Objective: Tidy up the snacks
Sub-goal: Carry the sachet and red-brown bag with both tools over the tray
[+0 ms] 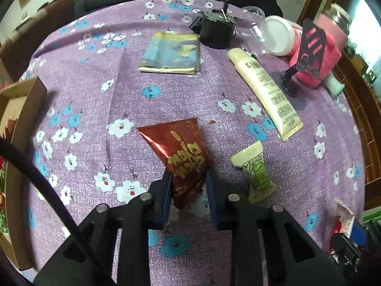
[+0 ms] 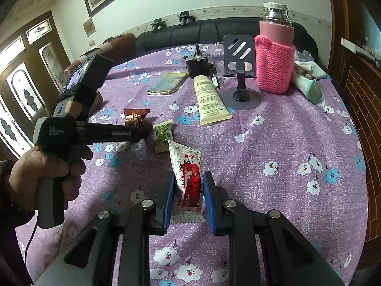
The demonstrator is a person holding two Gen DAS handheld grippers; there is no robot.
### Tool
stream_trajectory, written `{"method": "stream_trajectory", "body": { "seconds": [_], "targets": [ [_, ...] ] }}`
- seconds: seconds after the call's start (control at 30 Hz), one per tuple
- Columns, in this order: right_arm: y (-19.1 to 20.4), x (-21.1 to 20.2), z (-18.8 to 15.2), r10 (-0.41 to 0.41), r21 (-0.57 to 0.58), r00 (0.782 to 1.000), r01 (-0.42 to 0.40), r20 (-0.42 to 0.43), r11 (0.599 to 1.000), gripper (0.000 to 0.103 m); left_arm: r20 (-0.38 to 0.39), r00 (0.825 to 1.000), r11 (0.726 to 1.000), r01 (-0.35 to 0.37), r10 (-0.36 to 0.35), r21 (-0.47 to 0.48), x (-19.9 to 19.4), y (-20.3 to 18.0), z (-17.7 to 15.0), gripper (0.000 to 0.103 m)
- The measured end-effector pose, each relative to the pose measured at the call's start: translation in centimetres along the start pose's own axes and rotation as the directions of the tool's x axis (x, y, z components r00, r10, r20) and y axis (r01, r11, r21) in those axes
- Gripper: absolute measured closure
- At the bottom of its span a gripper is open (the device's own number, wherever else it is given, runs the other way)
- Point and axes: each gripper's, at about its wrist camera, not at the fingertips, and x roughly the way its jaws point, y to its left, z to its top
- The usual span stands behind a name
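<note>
Purple cloth (image 1: 95, 83) printed with white and blue flowers covers the whole table, and most of what lies on it is clutter around the snacks. The left gripper (image 1: 188, 178) is clamped on the lower end of a dark red snack packet (image 1: 183, 152), whose top corners stick up and away from the fingers. Just to its right lies a small green-and-cream snack packet (image 1: 254, 169), apart from the red one and not touched by anything. The right gripper (image 2: 187, 186) pinches a white-and-red snack packet (image 2: 188, 178) between its blue pads (image 2: 169, 197), holding it upright above the cloth. A person's hand (image 2: 45, 171) wraps the handle of the left tool in the right wrist view. At the far left edge of the left wrist view stands an open cardboard box (image 1: 26, 95) with colourful wrappers showing inside. Beyond the snacks, a cream tube (image 1: 264, 88) lies slantwise, close to the green packet's far side. Behind the tube stand a dark phone stand (image 2: 240, 76), a flask in a pink knitted sleeve (image 2: 275, 64), a small black pot (image 2: 197, 65) and a flat booklet (image 1: 171, 52). A pale sock (image 2: 307, 81) lies to the right of the flask.
</note>
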Motion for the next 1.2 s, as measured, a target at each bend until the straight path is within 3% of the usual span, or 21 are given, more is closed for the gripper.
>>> {"method": "stream_trajectory", "body": {
  "seconds": [0.3, 0.57, 0.8, 1.03, 1.2],
  "targets": [
    [1.1, 0.6, 0.5, 0.015, -0.029, 1.0, -0.016, -0.006, 0.999, 0.079, 0.072, 0.994, 0.995, 0.091, -0.087, -0.051, -2.2, 2.7, -1.4, 0.077],
    [3.8, 1.8, 1.2, 0.042, -0.072, 0.999, -0.044, -0.025, 0.996, 0.08, 0.083, 0.992, 0.993, 0.101, -0.096, -0.055, -3.9, 4.5, -2.8, 0.077],
    [8.0, 3.2, 2.6, 0.095, -0.144, 0.995, -0.099, -0.04, 0.985, 0.08, 0.132, 0.991, 0.998, 0.03, -0.023, -0.055, -7.7, 7.7, -4.5, 0.077],
    [14.9, 4.6, 5.2, 0.181, -0.249, 0.982, -0.187, -0.047, 0.95, 0.08, 0.151, 0.985, 0.976, -0.05, 0.082, -0.211, -12.3, 16.3, -5.8, 0.077],
    [21.4, 6.5, 7.5, 0.275, -0.32, 0.959, -0.283, -0.071, 0.904, 0.08, 0.127, 0.98, 0.948, -0.11, 0.153, -0.298, -13.7, 22.1, -6.8, 0.077]
  ]
}}
